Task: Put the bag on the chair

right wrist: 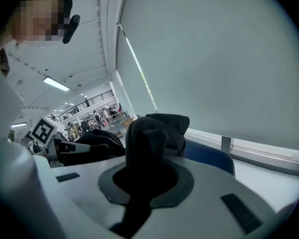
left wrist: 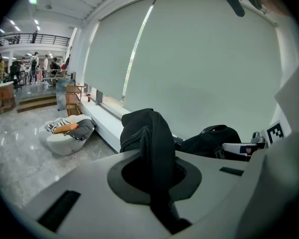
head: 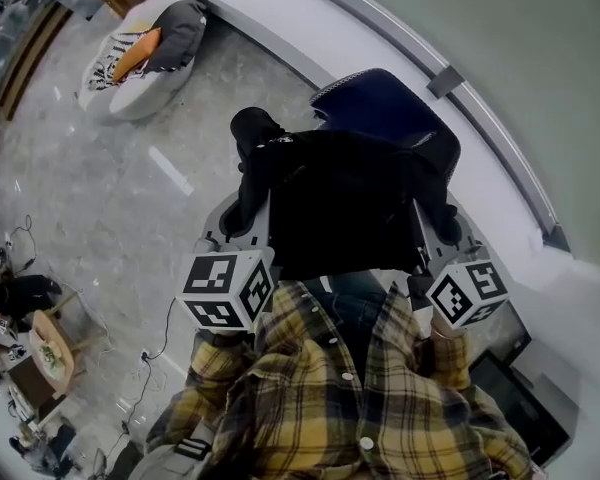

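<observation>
1 black bag (head: 340,203) hung between both grippers, off the floor (head: 110,188) and not yet on the blue chair (head: 380,103), which stood just beyond it at 12 o'clock. The left gripper (head: 248,203) had its jaws pinched narrow on a fold of the bag's fabric at 9 o'clock. The right gripper (head: 443,223) clamped the opposite edge at 3 o'clock in the same way. Holding 2 edges probably kept the soft bag spread and upright, so it could be lowered squarely onto the seat. Farther out at 10 o'clock, a beanbag seat (head: 140,53) lay on the floor, well apart.
</observation>
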The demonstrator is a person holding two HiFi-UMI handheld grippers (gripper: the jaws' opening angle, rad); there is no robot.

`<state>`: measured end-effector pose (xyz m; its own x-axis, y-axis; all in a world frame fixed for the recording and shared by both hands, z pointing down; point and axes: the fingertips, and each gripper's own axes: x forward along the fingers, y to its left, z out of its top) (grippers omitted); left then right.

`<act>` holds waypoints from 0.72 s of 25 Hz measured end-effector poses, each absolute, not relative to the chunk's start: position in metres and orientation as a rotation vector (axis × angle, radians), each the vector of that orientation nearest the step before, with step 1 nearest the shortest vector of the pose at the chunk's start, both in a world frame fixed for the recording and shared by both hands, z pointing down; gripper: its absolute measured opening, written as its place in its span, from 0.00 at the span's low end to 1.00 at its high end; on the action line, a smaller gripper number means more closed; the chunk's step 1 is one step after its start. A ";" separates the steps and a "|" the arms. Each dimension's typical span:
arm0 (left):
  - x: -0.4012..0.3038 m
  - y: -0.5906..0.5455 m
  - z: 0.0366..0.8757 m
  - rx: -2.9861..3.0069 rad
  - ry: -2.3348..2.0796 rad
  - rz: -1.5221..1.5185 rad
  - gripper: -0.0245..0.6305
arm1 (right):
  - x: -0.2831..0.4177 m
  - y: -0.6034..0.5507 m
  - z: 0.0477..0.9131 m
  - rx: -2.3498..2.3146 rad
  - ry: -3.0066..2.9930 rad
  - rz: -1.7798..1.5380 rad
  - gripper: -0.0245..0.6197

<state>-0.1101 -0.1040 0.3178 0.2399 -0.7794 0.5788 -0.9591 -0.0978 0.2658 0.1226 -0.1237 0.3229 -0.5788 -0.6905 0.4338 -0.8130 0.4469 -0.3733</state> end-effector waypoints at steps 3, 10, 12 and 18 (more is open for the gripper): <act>-0.117 -0.105 0.326 1.928 -1.562 0.412 0.09 | 0.116 -0.123 0.330 1.326 -2.448 0.832 0.09; -0.122 -0.101 0.346 1.943 -1.510 0.472 0.09 | 0.109 -0.109 0.345 1.335 -2.399 0.836 0.10; -0.121 -0.101 0.355 1.944 -1.493 0.494 0.09 | 0.110 -0.108 0.353 1.332 -2.385 0.841 0.10; -0.117 -0.102 0.394 1.932 -1.463 0.553 0.09 | 0.113 -0.106 0.390 1.318 -2.337 0.851 0.10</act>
<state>-0.1167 -0.1024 0.3938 0.2904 -0.6845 0.6687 -0.9557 -0.1717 0.2392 0.1127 -0.1061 0.3899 -0.5203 -0.6598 0.5422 -0.8540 0.3953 -0.3383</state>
